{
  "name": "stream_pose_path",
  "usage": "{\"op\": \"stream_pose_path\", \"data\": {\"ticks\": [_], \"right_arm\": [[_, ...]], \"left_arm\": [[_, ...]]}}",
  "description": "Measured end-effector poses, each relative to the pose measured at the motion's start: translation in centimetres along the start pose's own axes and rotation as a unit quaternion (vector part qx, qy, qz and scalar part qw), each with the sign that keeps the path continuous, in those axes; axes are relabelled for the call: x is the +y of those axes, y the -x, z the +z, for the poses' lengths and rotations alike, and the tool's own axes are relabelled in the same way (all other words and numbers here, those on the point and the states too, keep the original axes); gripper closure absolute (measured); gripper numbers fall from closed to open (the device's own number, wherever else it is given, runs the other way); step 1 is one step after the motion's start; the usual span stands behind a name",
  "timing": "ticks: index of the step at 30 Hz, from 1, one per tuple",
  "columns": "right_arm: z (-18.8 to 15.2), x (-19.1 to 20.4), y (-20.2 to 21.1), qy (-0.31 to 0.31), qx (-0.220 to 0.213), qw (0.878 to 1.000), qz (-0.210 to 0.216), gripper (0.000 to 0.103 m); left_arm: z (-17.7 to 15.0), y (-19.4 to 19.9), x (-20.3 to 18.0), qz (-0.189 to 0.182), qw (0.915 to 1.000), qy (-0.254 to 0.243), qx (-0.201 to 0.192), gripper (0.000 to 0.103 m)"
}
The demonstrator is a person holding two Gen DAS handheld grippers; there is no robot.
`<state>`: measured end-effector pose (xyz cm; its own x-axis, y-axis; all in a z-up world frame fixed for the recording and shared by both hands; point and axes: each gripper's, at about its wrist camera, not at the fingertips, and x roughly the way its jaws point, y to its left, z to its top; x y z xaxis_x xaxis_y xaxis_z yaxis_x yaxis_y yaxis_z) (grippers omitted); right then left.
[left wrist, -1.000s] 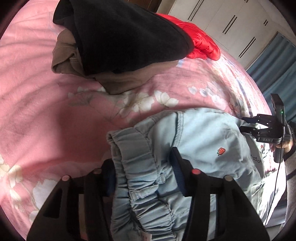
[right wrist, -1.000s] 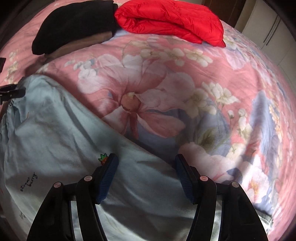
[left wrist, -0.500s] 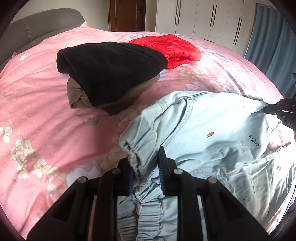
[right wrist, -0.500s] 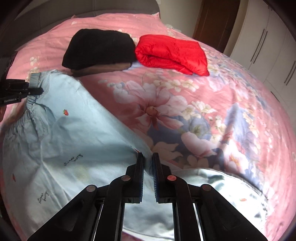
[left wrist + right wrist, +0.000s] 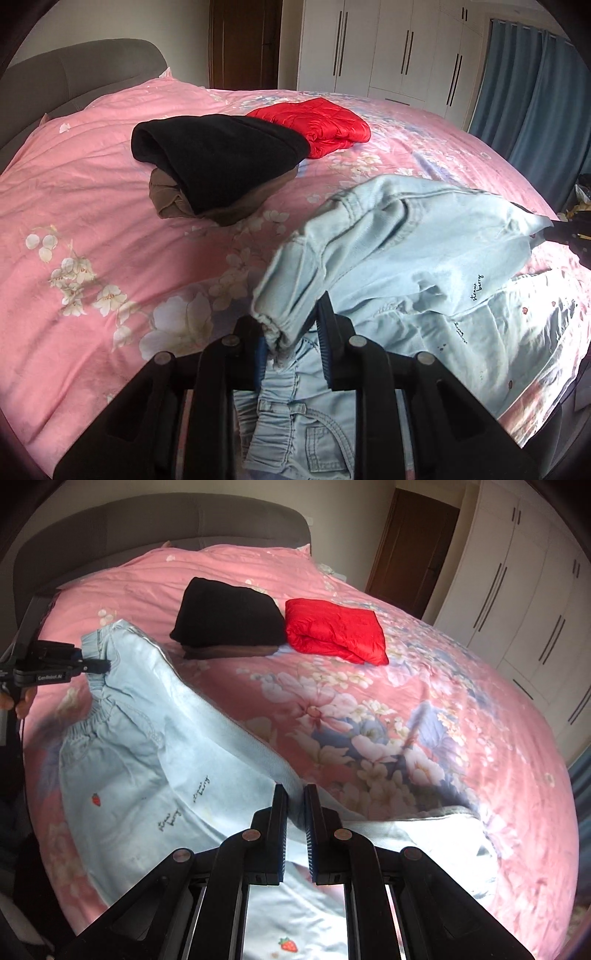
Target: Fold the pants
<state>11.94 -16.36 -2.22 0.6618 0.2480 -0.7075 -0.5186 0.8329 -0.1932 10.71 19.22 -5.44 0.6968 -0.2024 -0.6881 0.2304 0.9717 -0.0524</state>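
Two grips are made, little else: the left gripper (image 5: 291, 341), its jaws easing slightly apart, pinches the elastic waistband of the pale denim pants (image 5: 424, 258), and the right gripper (image 5: 295, 812) is clamped on a leg edge. The fold over the bed (image 5: 424, 664) remains undone.

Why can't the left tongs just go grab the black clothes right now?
Probably not yet. The left tongs are clamped on the waistband of the light blue pants, jaws easing open slightly. The path across the pink bedcover to the black clothes looks clear, but they'd have to drop the pants first.
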Motion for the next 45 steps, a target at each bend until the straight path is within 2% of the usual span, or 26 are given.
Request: {"op": "stream_pose_path", "data": {"ticks": [5,7,9,11,13,15,17,20,22,25,28,31,34,36,38,40,41,43,45], "right_arm": [[-2.9,3.4,2.0,0.027,0.003,1.000,-0.007,0.093],[-5.0,5.7,2.1,0.041,0.016,0.999,-0.001,0.093],[-7.4,8.1,1.5,0.059,0.038,0.998,-0.001,0.092],[-9.8,10.2,0.3,0.074,0.064,0.995,0.005,0.092],[-11.7,11.8,-1.3,0.088,0.090,0.992,0.004,0.092],[-12.6,12.8,-2.2,0.102,0.099,0.990,-0.012,0.092],[-12.5,12.9,-2.2,0.109,0.092,0.989,-0.023,0.092],[-11.8,12.1,-0.9,0.102,0.071,0.992,-0.021,0.092],[-11.5,11.9,0.1,0.100,0.058,0.993,-0.021,0.092],[-12.2,12.2,-0.4,0.096,0.065,0.993,-0.014,0.092],[-13.6,13.4,-2.3,0.108,0.095,0.989,-0.008,0.092],[-13.2,12.8,-2.0,0.084,0.101,0.991,-0.001,0.092],[-12.5,11.9,0.0,0.057,0.083,0.995,0.022,0.085],[-12.4,10.8,1.1,0.015,0.062,0.996,0.060,0.078],[-12.9,9.8,0.7,-0.026,0.060,0.994,0.085,0.070],[-14.2,9.0,-1.7,-0.055,0.108,0.989,0.090,0.068],[-14.8,8.6,-2.4,-0.069,0.118,0.986,0.099,0.068],[-14.8,7.4,-2.0,-0.106,0.109,0.979,0.134,0.068],[-14.2,5.1,-0.7,-0.168,0.088,0.965,0.180,0.068]], "left_arm": [[-4.9,-0.3,1.1,0.015,0.9993,0.017,0.030,0.069],[-7.2,-0.6,1.4,0.018,0.9984,0.025,0.047,0.066],[-9.0,-1.3,1.6,0.039,0.9963,0.034,0.069,0.066],[-10.4,-1.7,2.5,0.043,0.9943,0.059,0.077,0.061],[-10.7,-1.1,3.5,0.033,0.9919,0.101,0.070,0.058],[-10.7,-0.2,3.8,0.055,0.9899,0.115,0.062,0.059],[-10.9,0.6,4.7,0.073,0.9856,0.138,0.064,0.061],[-11.5,2.8,6.1,0.075,0.9802,0.178,0.042,0.061],[-11.1,4.0,5.6,0.060,0.9809,0.183,0.023,0.061],[-9.6,3.4,3.2,0.020,0.9867,0.160,0.022,0.059],[-8.6,1.8,0.2,0.000,0.9917,0.124,0.036,0.059],[-8.0,0.6,-2.5,-0.024,0.9949,0.088,0.044,0.059],[-8.5,-1.2,-4.2,-0.017,0.9959,0.058,0.068,0.059],[-9.4,-2.4,-4.9,-0.021,0.9947,0.045,0.090,0.058],[-10.6,-3.4,-5.7,-0.006,0.9949,0.010,0.100,0.056],[-11.2,-3.2,-6.5,0.009,0.9952,-0.026,0.094,0.055],[-11.2,-3.1,-6.6,0.014,0.9945,-0.035,0.098,0.055],[-10.8,-2.5,-6.5,0.018,0.9938,-0.034,0.105,0.055],[-10.0,-1.9,-6.8,0.014,0.9942,-0.027,0.103,0.055]]}}
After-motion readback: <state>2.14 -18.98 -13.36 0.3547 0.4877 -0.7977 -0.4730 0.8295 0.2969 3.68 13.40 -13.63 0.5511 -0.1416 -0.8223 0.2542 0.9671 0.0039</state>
